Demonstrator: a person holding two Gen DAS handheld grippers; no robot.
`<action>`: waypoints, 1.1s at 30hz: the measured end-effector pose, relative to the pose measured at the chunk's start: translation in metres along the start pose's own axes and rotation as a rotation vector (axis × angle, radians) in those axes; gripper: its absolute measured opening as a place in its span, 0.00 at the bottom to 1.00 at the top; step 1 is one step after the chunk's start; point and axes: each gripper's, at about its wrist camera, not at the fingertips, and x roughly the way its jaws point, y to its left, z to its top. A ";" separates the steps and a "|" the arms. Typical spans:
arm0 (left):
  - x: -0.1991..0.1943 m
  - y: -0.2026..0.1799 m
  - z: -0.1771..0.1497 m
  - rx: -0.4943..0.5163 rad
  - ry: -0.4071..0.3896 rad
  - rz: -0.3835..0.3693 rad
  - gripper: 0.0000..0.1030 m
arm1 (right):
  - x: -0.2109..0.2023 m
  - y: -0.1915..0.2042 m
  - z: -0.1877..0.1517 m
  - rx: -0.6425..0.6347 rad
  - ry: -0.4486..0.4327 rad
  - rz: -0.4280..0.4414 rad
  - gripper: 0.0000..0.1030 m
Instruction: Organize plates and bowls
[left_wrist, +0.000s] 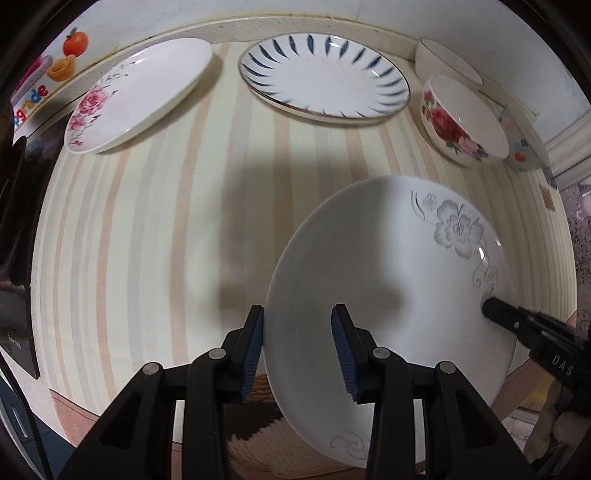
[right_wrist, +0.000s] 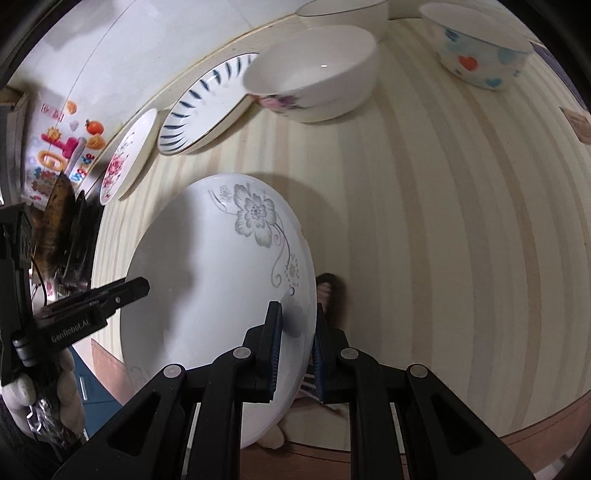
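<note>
A white plate with a grey flower (left_wrist: 384, 280) hangs lifted over the table's front edge, and it also shows in the right wrist view (right_wrist: 218, 295). My left gripper (left_wrist: 298, 350) straddles its left rim with a gap between pads and rim. My right gripper (right_wrist: 295, 354) is shut on its right rim; its finger also shows in the left wrist view (left_wrist: 498, 312). A pink-flower plate (left_wrist: 136, 96), a blue-striped plate (left_wrist: 325, 77), a rose bowl (left_wrist: 461, 122), a plain white bowl (left_wrist: 443, 61) and a heart bowl (right_wrist: 476, 51) rest at the back.
The striped tablecloth (left_wrist: 166, 229) covers the table up to the back wall. Dark items (left_wrist: 18, 206) stand at the left edge. The floor and a foot in a sandal (right_wrist: 328, 291) lie below the front edge.
</note>
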 end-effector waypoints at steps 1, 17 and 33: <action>0.001 -0.004 -0.003 0.005 0.003 0.002 0.33 | 0.000 -0.003 0.000 0.003 0.000 -0.001 0.16; -0.027 -0.012 0.004 0.014 -0.019 0.013 0.33 | 0.006 -0.012 0.002 0.000 0.075 0.002 0.19; -0.058 0.169 0.093 -0.369 -0.138 0.130 0.34 | -0.013 0.164 0.138 -0.208 -0.097 0.099 0.57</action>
